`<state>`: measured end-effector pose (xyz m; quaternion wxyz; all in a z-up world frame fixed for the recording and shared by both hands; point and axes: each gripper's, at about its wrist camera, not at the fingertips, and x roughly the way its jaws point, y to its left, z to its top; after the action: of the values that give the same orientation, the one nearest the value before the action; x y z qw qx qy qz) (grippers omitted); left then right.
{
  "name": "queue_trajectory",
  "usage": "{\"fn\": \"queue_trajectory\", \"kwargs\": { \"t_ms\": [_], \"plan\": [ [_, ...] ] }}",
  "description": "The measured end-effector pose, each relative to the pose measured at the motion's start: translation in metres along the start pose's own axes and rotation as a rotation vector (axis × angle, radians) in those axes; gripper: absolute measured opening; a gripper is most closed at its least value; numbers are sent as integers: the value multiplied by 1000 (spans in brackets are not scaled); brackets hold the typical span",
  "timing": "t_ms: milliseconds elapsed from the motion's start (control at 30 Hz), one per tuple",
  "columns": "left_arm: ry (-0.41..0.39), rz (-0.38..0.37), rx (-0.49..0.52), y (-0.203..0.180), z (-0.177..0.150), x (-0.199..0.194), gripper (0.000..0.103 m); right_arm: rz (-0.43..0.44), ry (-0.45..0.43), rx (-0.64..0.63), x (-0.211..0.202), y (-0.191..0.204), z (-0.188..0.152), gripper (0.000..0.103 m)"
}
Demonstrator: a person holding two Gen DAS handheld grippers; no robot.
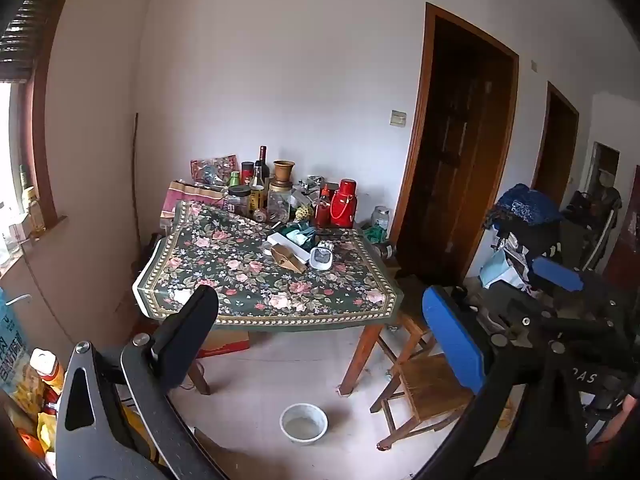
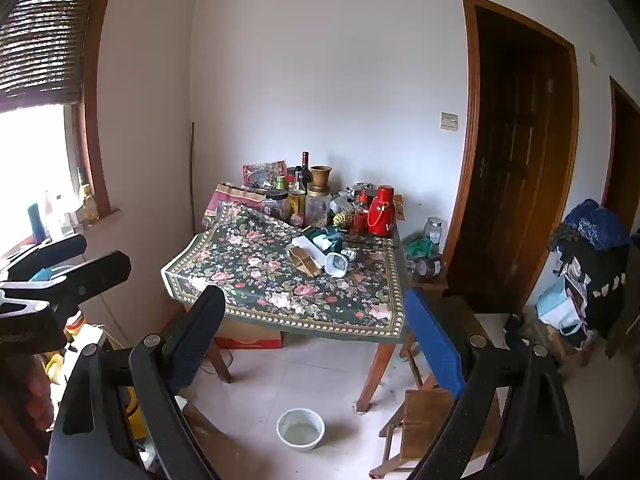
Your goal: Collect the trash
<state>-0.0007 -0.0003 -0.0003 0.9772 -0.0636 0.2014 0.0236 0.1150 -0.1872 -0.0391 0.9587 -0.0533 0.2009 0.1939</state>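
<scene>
A table with a floral cloth (image 1: 248, 276) (image 2: 280, 280) stands against the far wall. On it lie a white plastic tub on its side (image 1: 321, 259) (image 2: 335, 264), a brown paper item (image 1: 287, 259) (image 2: 305, 263), a white box (image 1: 285, 241) and green wrappers (image 1: 301, 231) (image 2: 329, 237). My left gripper (image 1: 320, 320) is open and empty, well short of the table. My right gripper (image 2: 316, 320) is open and empty too; it also shows at the right of the left wrist view (image 1: 556, 276).
Bottles, jars and a red thermos (image 1: 343, 203) (image 2: 381, 211) crowd the table's back. A white bowl (image 1: 304, 424) (image 2: 300, 429) sits on the floor. A wooden chair (image 1: 420, 392) (image 2: 420, 420) stands by the table's right leg. Bags lie at the left (image 1: 24, 380).
</scene>
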Motion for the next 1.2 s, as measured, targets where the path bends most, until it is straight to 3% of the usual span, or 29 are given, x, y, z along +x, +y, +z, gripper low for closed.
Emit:
{"fn": "queue_trajectory", "kwargs": {
  "t_ms": [100,133,400,1200],
  "plan": [
    [-2,19,-2,0,-1,-2,103,4,5,7,1,0,0,90],
    [36,-13,15,-2,3,1,103,5,8,9,1,0,0,90],
    [35,-22,5,-1,-3,6,103,-6,27,8,2,13,7,90],
    [37,-29,8,4,-8,8,103,8,24,35,-3,5,4,90]
  ]
}}
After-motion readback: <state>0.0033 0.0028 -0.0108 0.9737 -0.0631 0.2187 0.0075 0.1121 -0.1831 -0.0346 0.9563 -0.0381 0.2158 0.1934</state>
